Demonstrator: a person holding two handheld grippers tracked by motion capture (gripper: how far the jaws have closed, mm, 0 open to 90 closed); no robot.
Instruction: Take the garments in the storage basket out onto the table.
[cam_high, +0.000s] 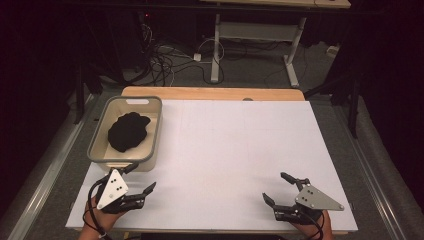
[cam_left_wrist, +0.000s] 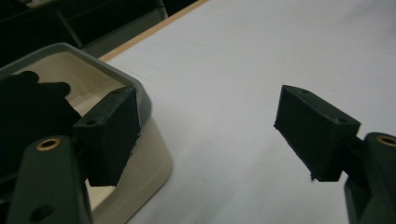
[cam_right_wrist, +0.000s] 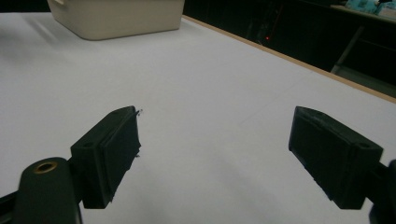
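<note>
Black cloth, crumpled in beige tub, left claw open nearby

The left gripper sits low at the near left, held in the person's left hand, its grey three-cornered plate tilted up and its jaws pointing forward and to the right; in the left gripper view the two black jaws stand apart with nothing between them. The right gripper sits at the near right in the right hand, plate on top, jaws pointing forward and to the left. In the right gripper view its jaws also stand wide apart and hold nothing.
</note>
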